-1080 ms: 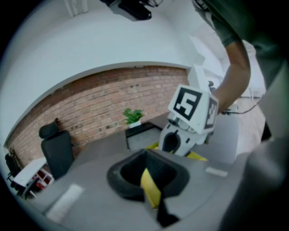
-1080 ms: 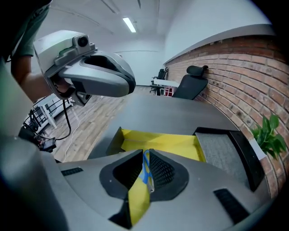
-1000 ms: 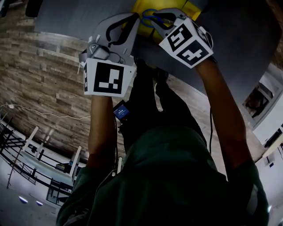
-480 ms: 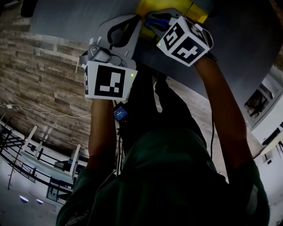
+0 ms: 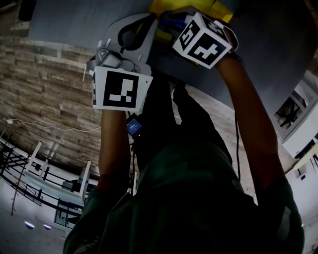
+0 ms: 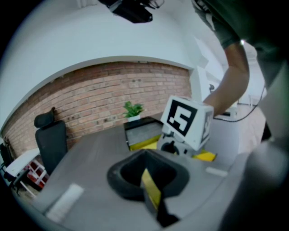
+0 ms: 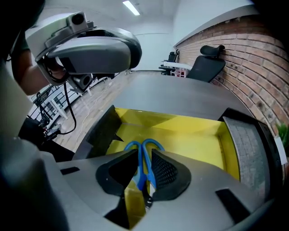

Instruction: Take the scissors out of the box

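Now the right gripper [image 7: 144, 180] pinches the scissors [image 7: 143, 155] by their blue handles, whose loops stick out past the jaws above the yellow floor of the box [image 7: 194, 135]. Just beside the box, the left gripper [image 6: 146, 180] hangs over the grey table [image 6: 86, 153], its jaws pressed together.

In the right gripper view the scissors [image 7: 141, 173] show only their blue handle loops ahead of the right gripper's [image 7: 144, 152] jaw tips — the blades are hidden between the pressed jaws. In the head view that gripper covers most of the yellow box [image 5: 160, 5], which the top edge also cuts off.
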The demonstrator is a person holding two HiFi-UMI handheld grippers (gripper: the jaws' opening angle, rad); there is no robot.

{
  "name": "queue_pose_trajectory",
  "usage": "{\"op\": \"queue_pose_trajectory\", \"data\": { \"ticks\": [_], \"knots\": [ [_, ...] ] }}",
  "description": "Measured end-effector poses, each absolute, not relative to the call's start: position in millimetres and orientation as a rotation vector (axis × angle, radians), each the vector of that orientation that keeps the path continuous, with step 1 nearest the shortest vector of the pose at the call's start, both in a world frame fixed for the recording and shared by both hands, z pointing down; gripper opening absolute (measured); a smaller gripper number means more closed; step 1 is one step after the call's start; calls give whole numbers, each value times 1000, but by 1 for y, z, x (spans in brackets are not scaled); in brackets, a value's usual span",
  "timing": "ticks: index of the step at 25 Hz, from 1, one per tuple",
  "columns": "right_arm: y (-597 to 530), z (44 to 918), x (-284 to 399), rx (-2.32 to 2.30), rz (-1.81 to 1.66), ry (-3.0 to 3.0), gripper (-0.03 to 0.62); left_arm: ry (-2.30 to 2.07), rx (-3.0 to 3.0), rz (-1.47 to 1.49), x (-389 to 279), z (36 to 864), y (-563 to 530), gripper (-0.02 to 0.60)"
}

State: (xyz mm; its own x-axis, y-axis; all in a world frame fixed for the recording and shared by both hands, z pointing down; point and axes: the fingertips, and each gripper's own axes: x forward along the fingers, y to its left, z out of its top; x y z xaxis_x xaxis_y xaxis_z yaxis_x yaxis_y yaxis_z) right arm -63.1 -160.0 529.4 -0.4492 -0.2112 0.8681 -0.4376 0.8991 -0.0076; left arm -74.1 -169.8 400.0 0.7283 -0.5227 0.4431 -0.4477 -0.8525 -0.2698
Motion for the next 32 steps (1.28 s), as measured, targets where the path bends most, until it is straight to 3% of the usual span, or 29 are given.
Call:
{"op": "queue_pose_trajectory", "data": {
  "ticks": [16, 32],
  "knots": [
    [-165, 520, -63, 511, 257, -2041, 78, 785, -2767, -772, -75, 391, -169, 0],
    [-173, 453, -50, 658, 199, -2091, 75, 748, -2715, -735, -62, 338, -167, 0]
  ]
}}
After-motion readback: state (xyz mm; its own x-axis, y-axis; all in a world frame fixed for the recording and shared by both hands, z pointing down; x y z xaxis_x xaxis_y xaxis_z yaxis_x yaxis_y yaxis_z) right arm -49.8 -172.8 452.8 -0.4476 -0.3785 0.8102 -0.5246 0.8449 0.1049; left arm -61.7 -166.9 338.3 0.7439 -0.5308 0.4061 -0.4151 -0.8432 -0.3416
